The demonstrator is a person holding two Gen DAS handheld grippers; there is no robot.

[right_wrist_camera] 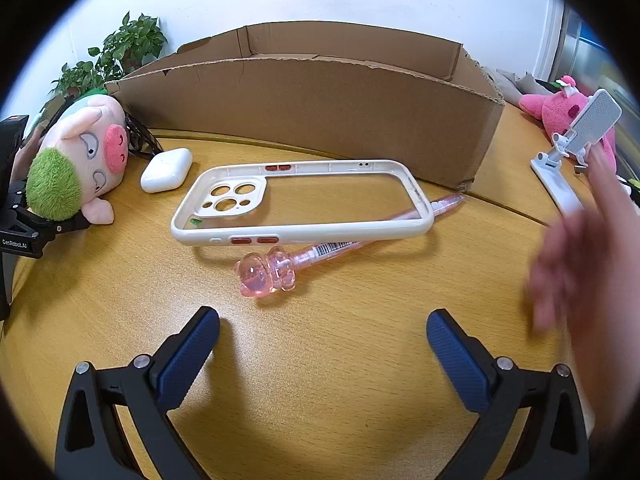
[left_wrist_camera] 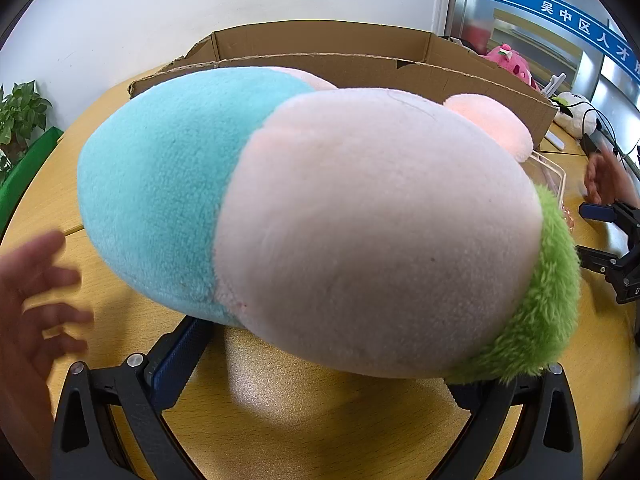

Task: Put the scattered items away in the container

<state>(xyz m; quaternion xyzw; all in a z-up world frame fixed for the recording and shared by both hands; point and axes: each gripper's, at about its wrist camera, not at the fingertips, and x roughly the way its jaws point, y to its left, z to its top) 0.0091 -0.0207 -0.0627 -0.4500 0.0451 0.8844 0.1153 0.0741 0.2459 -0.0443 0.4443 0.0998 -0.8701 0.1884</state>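
Left hand-held gripper [left_wrist_camera: 320,360]: the pig plush [left_wrist_camera: 320,216] is filling the left wrist view, lying across the fingers. One blue pad [left_wrist_camera: 180,356] is showing under its teal side; the other finger is hiding behind the green fur. In the right wrist view the left gripper [right_wrist_camera: 60,216] is sitting at the far left with the pig plush [right_wrist_camera: 76,160] between its black fingers, so it is reading as clamped on the toy. The plush is resting low over the bench [left_wrist_camera: 280,420], in front of the cardboard box [left_wrist_camera: 320,60] and not in it.

Right hand-held gripper [right_wrist_camera: 322,340]: fingers are standing wide apart with nothing between them, hovering above the bench [right_wrist_camera: 320,380].

Items lying outside the box [right_wrist_camera: 312,112]:
- white phone case [right_wrist_camera: 400,228], near the middle of the bench, one long edge lying on top of the pink pen
- pink pen [right_wrist_camera: 272,276] with a bear-shaped top, running diagonally under the case
- white earbud case [right_wrist_camera: 166,170], just beside the plush's snout, left of the phone case
- black sunglasses [right_wrist_camera: 140,136], behind the earbud case, partly hidden by the plush

A white phone stand [right_wrist_camera: 576,140] is standing at the right with a pink plush [right_wrist_camera: 560,108] behind it. Blurred bare hands are showing at the left edge of the left view [left_wrist_camera: 36,300] and at the right of the right view [right_wrist_camera: 580,264]. A potted plant [right_wrist_camera: 120,52] is sitting behind the box's left end.
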